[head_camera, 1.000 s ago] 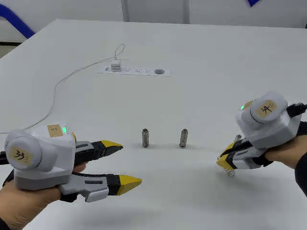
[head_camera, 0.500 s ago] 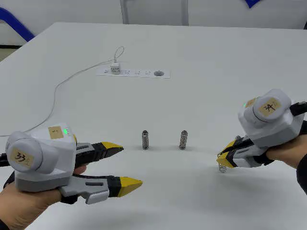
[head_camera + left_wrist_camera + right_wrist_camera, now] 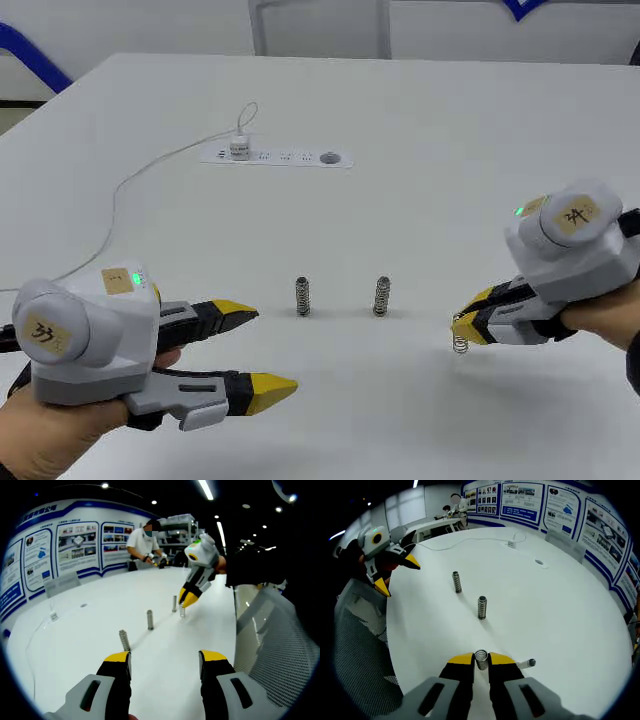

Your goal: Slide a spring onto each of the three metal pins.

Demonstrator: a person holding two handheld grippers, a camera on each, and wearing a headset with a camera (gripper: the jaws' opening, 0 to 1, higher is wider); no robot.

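Leftward and slightly up is where the right hand-held gripper (image 3: 465, 325) has carried its spring (image 3: 480, 660) over the last second, clear of the worktop (image 3: 450, 150). Nearest me, the left hand-held gripper (image 3: 268, 347) hangs with its jaws spread, holding nothing. Further along, the right one is pressed together on the spring's top coils, and the rest dangles free below the tips. I'd judge that bit of thin wire feather-light and squashy, apt to ping away if squeezed hard, so a gentle pinch high up that leaves the bottom end open seems right. Just beside it stands the bare third pin (image 3: 174, 603). Beyond are two pins already wearing springs (image 3: 303, 296) (image 3: 381, 296), and farthest off lies a power strip (image 3: 275, 157).
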